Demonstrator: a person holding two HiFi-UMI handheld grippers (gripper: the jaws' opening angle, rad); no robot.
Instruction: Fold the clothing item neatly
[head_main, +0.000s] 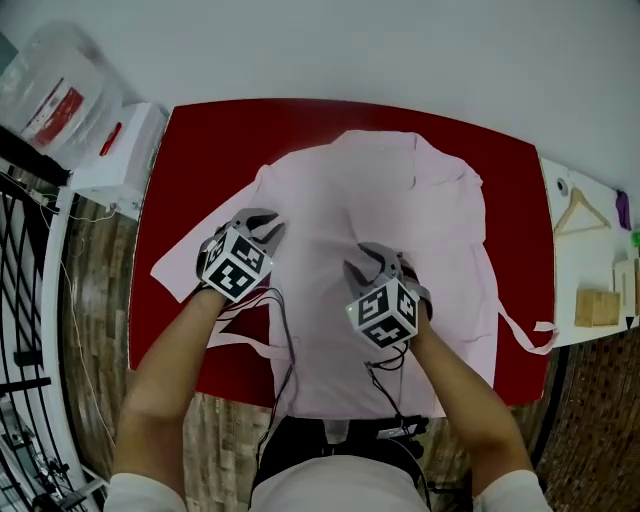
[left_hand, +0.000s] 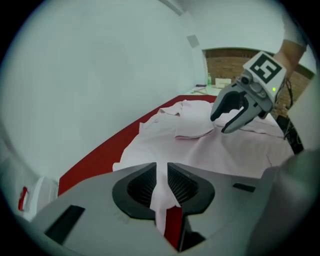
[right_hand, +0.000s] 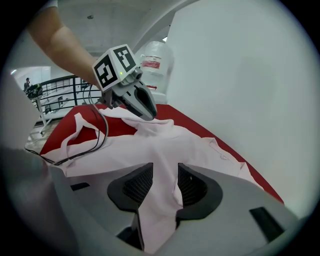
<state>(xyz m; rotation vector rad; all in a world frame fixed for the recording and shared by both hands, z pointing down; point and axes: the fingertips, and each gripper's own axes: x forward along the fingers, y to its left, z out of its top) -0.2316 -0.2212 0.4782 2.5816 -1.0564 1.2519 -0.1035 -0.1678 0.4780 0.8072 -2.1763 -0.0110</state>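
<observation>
L gripper (head_main: 272, 228) is clamped on a thin fold of the pink shirt (head_main: 400, 200). R gripper (head_main: 362, 262) is released, jaws apart w/ cloth loose between. Shirt lies spread on the red table (head_main: 180, 150), long axis running away from the person. L sits nearer the left sleeve (head_main: 185, 258), prob. the next fold.

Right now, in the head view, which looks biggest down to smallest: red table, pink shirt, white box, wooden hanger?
1. red table
2. pink shirt
3. white box
4. wooden hanger
None look alike in size, so the order is clear.
</observation>
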